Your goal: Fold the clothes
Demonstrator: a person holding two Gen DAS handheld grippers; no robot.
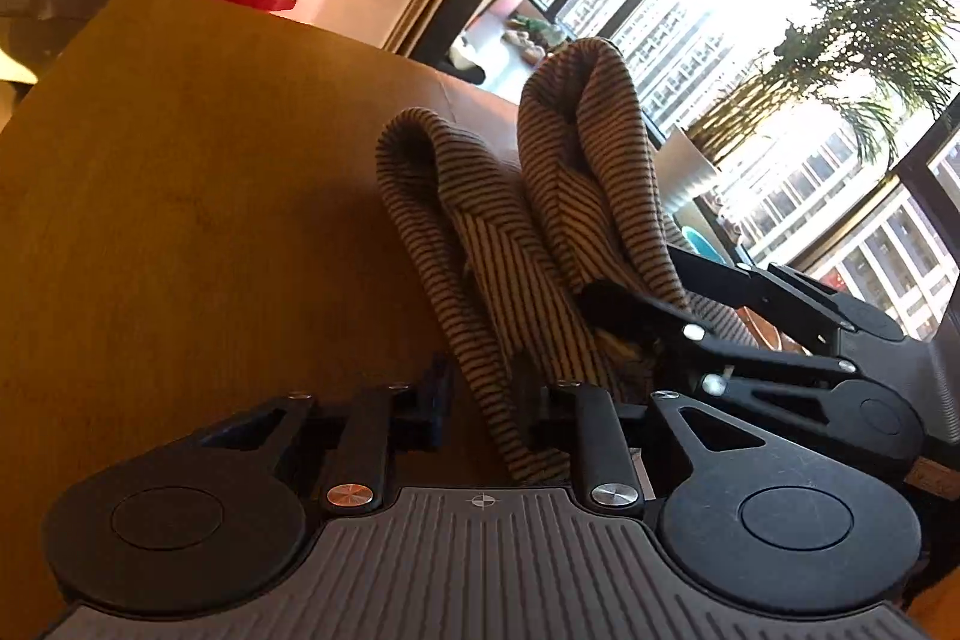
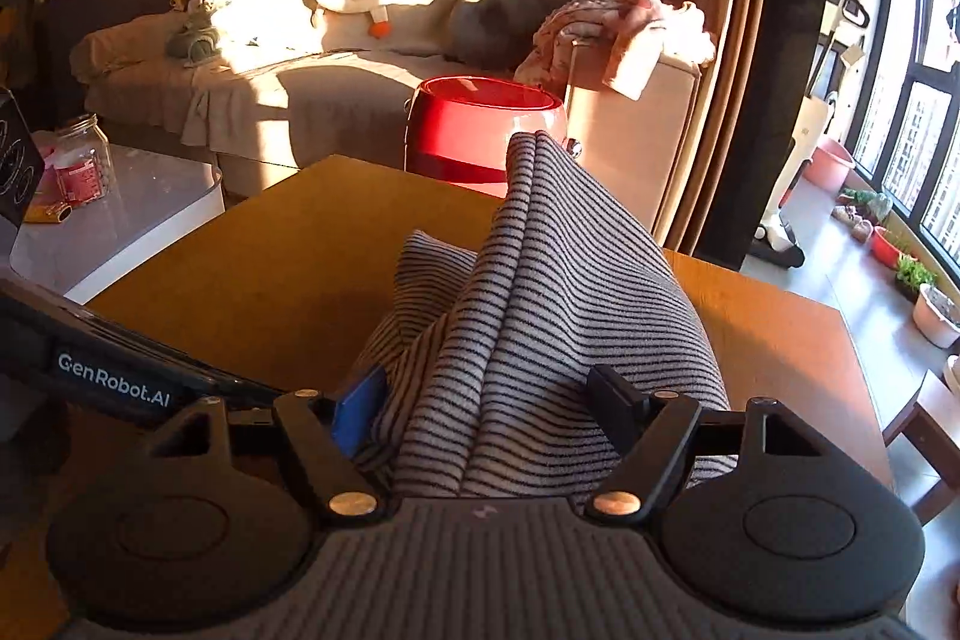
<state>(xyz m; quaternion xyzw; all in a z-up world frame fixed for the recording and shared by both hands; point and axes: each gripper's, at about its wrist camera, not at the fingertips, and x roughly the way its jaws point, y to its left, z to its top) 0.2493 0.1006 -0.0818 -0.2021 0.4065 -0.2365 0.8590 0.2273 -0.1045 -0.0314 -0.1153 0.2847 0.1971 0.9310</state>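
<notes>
A grey garment with thin dark stripes [image 1: 540, 220] stands bunched in tall folds above the wooden table [image 1: 180, 220]. My left gripper [image 1: 486, 400] is shut on a narrow hanging strip of it. Just to its right, my right gripper [image 1: 660, 292] reaches into the same bundle. In the right wrist view the striped garment [image 2: 540, 310] rises to a peak and fills the gap of my right gripper [image 2: 489, 400], whose blue pad and black finger press on the thick bunch. Some cloth spills outside the right finger. The garment's lower part is hidden behind both grippers.
A red tub [image 2: 486, 124] stands beyond the table's far edge [image 2: 336, 160], with a sofa [image 2: 300, 82] holding plush toys and loose clothes behind it. A glass side table with a jar [image 2: 84, 160] stands at left. Windows and potted plants [image 2: 912, 274] line the right.
</notes>
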